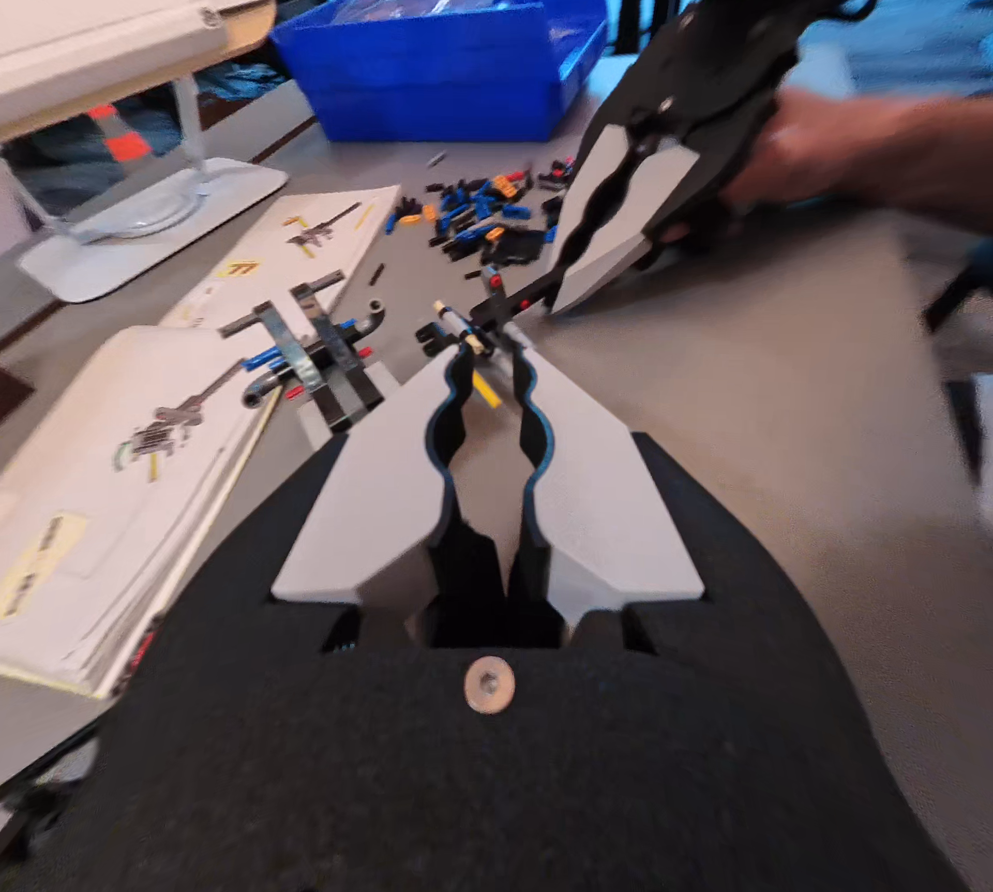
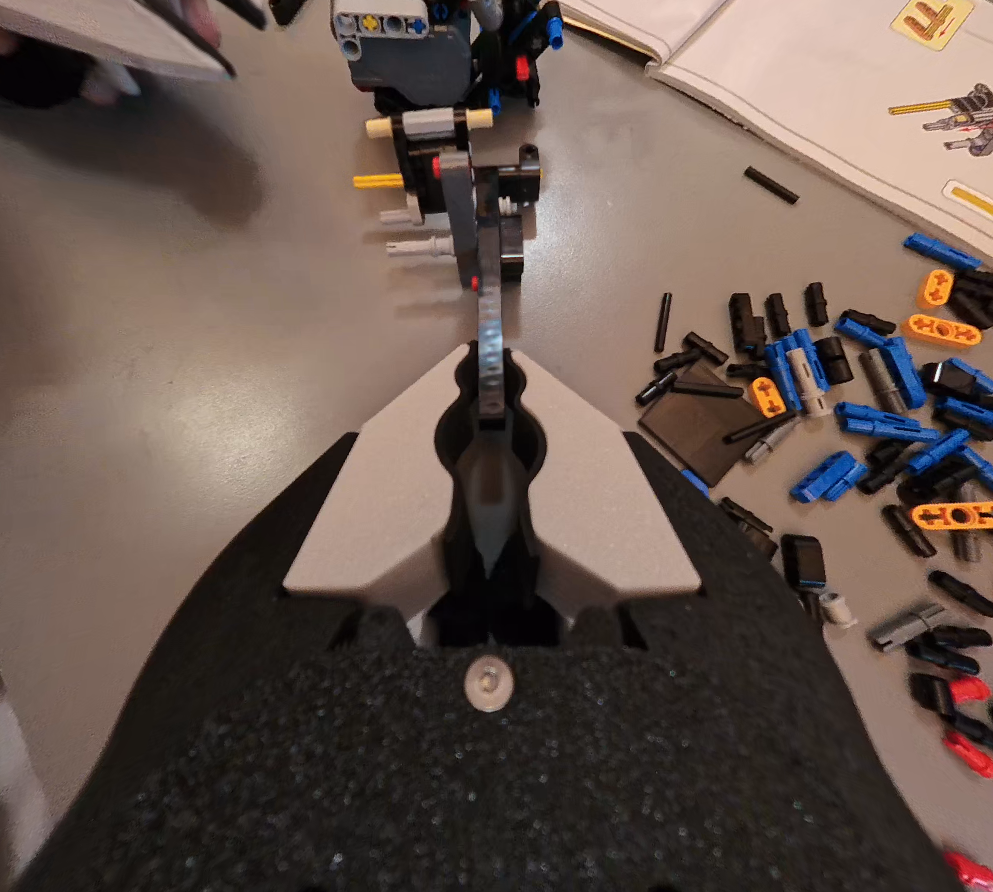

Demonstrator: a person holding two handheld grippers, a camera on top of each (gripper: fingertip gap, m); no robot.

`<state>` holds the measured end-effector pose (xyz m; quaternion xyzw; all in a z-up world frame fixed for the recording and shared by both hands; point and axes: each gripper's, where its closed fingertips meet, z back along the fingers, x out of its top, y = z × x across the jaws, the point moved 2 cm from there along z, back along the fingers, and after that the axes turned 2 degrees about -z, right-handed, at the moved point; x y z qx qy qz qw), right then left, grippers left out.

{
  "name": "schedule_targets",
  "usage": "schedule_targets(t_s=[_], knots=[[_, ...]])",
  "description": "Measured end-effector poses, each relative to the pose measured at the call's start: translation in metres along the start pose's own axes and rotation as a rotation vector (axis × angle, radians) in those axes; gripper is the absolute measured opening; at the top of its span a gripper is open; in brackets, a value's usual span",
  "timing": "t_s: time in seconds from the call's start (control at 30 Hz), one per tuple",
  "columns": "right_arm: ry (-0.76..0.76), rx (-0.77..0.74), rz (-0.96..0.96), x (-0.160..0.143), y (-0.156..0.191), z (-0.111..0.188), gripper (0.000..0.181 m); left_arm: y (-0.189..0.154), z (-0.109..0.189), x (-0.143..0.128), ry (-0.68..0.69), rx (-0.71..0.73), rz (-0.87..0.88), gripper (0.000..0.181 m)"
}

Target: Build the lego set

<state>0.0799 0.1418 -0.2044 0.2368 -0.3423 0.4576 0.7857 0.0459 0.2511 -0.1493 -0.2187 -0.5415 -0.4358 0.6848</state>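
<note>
The grey table (image 2: 161, 382) fills most of both views. An open instruction booklet (image 2: 779, 76) lies in the upper right of the right wrist view, and a blue bin (image 1: 440, 76) holding a clear bag sits at the top centre of the left wrist view. A larger built section (image 2: 408, 43) stands at the top centre of the right wrist view, just beyond the small assembly (image 2: 462, 189). A pile of loose pieces (image 2: 860, 409) in black, blue and orange occupies the right edge of that view.

The right gripper (image 2: 491, 361) is closed on the long black beam (image 2: 491, 328) that projects from the small assembly, holding it near its free end. The left gripper (image 1: 486, 355) sits at the opposite side of the same assembly in the centre of the left wrist view; its jaws stand narrowly apart, and whether they pinch a part or only bracket it cannot be told.

Risks, as a judgement: the right gripper holds far from the joint, so any twist may lever the beam off its pins. The grey pins (image 2: 416, 245) and yellow axle (image 2: 379, 181) protrude on the left and may be knocked out by the left gripper. Both frames are partly blurred, which suggests motion; a fast approach may misalign the parts.
</note>
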Motion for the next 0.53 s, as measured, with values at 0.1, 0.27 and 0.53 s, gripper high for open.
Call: schedule_targets(t_s=[0.1, 0.27, 0.53], knots=[[-0.023, 0.004, -0.009, 0.002, 0.0, 0.002, 0.007, 0.001, -0.007, -0.006, 0.063, 0.073, -0.08, 0.015], [-0.01, 0.003, 0.013, 0.001, 0.002, 0.001, 0.006, 0.003, -0.027, -0.018, 0.2, 0.155, -0.146, 0.023], [0.01, -0.014, 0.045, -0.001, 0.003, -0.002, 0.007, -0.017, -0.042, -0.012, 0.19, 0.079, -0.19, 0.021]])
